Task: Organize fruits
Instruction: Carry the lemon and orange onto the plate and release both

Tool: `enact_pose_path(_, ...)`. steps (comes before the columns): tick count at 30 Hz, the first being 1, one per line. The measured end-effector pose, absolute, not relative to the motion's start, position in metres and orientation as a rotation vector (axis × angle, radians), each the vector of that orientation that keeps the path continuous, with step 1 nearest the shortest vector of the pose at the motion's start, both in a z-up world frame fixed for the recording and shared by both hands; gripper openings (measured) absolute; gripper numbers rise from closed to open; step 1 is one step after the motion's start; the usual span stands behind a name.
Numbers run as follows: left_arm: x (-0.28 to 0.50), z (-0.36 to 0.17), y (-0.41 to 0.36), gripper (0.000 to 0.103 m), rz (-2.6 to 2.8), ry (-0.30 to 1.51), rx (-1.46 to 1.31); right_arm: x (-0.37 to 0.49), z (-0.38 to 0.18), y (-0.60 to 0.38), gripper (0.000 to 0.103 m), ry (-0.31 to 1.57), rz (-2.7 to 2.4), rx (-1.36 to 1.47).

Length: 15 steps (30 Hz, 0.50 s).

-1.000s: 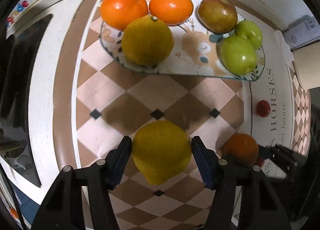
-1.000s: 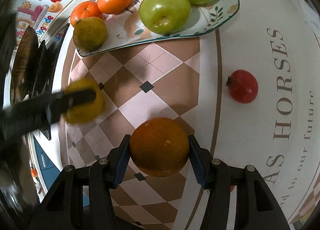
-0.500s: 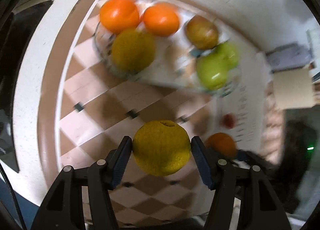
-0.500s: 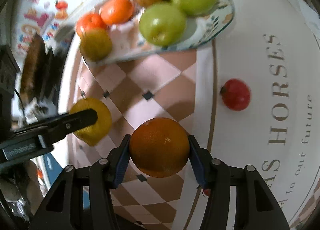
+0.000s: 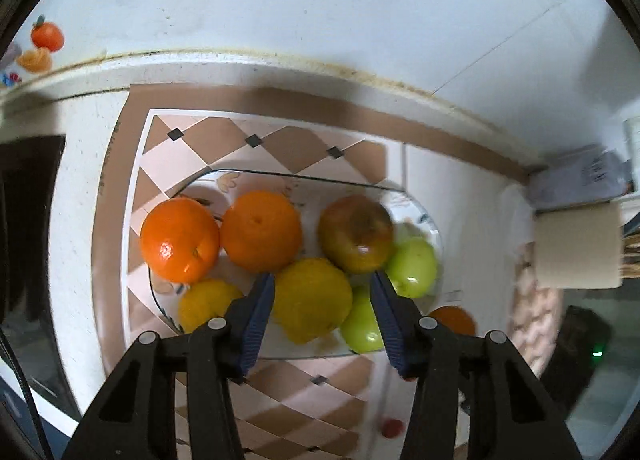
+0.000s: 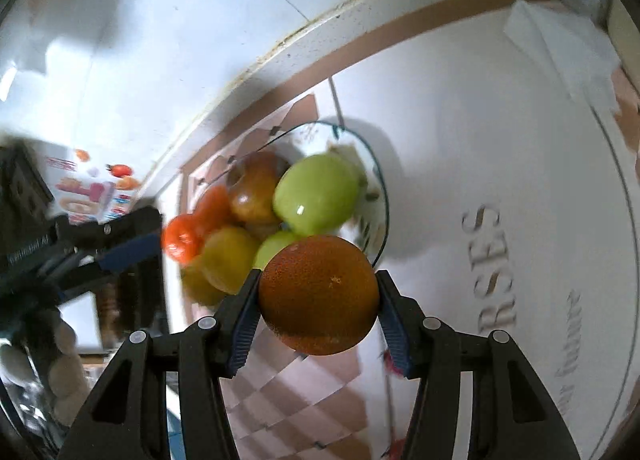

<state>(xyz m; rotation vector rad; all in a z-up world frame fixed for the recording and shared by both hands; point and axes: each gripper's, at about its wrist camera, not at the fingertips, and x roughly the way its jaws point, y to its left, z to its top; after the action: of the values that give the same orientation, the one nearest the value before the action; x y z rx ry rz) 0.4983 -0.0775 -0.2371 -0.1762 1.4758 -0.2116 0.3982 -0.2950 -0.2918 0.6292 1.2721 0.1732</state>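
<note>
Two | left gripper (image 5: 322, 280) closing, yellow fruit (image 5: 312, 300) unpressed | right gripper (image 6: 318, 276) clamps orange (image 6: 318, 296)

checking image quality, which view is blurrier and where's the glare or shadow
Right wrist view: the left claw and the fruit beside it smear, glare on the green apple, plate shadow on the cloth. Left wrist view: sharper, glare on the orange, lower cloth soft, fisheye bends the wall edge.

Fruits are sitting on the plate (image 5: 434, 228) near the wall (image 5: 320, 0): two oranges (image 5: 180, 240) at the left, apples (image 5: 412, 268) at the right, pears (image 5: 312, 300) in front.
</note>
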Motion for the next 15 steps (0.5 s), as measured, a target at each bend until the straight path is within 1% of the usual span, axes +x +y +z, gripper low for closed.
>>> enact_pose_path(6,0.491,-0.264,-0.078,0.046,-0.185,1.526,-0.142,0.414,-0.302,-0.293,0.058,1.295,0.145,0.594)
enact_pose_path(11,0.485,-0.263,-0.079,0.046,-0.171,1.517,-0.116,0.419,-0.306,-0.292,0.059,1.304,0.141,0.559)
enact_pose_path(12,0.484,-0.263,-0.083,0.048,-0.164,1.506,-0.101,0.421,-0.308,-0.291,0.059,1.311,0.137,0.555)
enact_pose_path(13,0.483,-0.261,-0.084,0.049,-0.156,1.497,-0.082,0.422,-0.309,-0.291,0.059,1.315,0.135,0.557)
enact_pose_path(14,0.481,-0.259,-0.087,0.048,-0.141,1.491,-0.054,0.422,-0.309,-0.292,0.06,1.317,0.134,0.557)
enact_pose_path(15,0.479,-0.257,-0.088,0.049,-0.132,1.481,-0.034,0.422,-0.308,-0.292,0.071,1.315,0.133,0.556)
